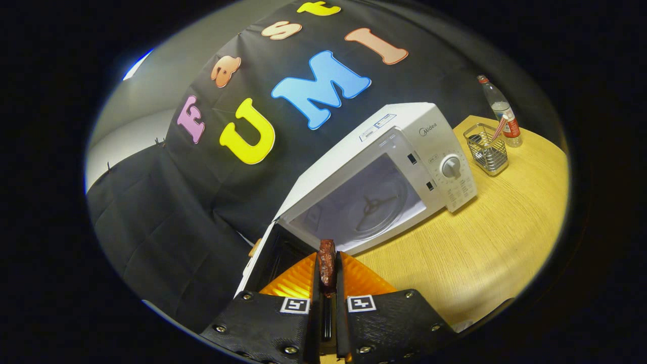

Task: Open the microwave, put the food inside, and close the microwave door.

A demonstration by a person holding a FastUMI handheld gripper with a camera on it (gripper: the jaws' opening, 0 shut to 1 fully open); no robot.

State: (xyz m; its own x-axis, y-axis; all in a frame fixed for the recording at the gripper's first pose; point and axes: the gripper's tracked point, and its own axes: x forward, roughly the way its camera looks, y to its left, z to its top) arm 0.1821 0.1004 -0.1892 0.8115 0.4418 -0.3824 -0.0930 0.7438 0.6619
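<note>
- The gripper (327,270) has its two fingers drawn close together, clamped on a dark reddish-brown piece of food (327,263) that stands upright between them, its top poking just above the tips.
- Just ahead of the fingers sits the white microwave (404,131), its cavity exposed, with the glass turntable (376,207) and its hub visible inside.
- The microwave door (268,258) hangs wide open on the left of the cavity, right beside the fingertips, dark inner face showing.
- A round dial (451,166) sits on the control panel to the right of the cavity.
- The microwave rests on a light wooden table (485,253).
- Beyond the microwave, on the far right of the table, stands a wire mesh holder (486,149) with something striped sticking out of it.
- Just behind that holder stands a clear plastic bottle (500,108) with a red cap.
</note>
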